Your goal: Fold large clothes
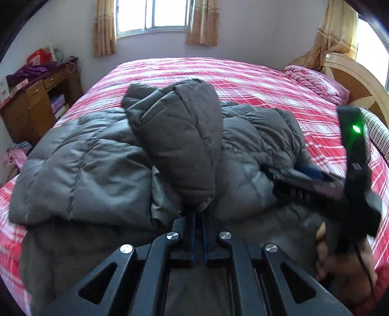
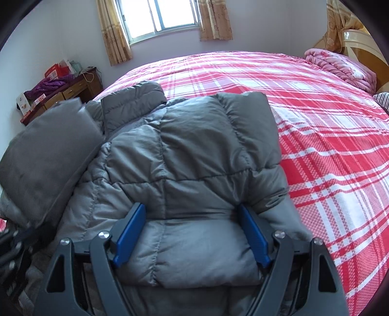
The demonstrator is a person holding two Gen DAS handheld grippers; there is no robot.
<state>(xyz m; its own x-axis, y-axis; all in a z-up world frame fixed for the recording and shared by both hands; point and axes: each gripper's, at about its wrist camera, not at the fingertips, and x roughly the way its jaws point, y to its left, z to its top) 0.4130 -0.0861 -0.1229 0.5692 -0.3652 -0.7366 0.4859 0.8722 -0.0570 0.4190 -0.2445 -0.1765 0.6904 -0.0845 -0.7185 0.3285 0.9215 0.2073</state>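
Big grey puffy jacket (image 2: 184, 155) spread on the red checked bed (image 2: 328, 150).

Left gripper (image 1: 198, 211) pinched tight on a lifted jacket sleeve (image 1: 180, 136), blocking much of the view past it. Right gripper (image 2: 192, 233) spread wide, a blue pad on each side of a folded bulge, pressing or not hard to tell. Pink blanket (image 2: 340, 65) by the headboard, wooden desk (image 1: 36, 102) with purple cloth beside the bed, window (image 2: 160, 17) behind.

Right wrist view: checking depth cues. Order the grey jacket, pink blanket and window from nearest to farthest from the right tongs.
1. Grey jacket, between the right tongs.
2. Pink blanket, far right on the bed.
3. Window, back wall.
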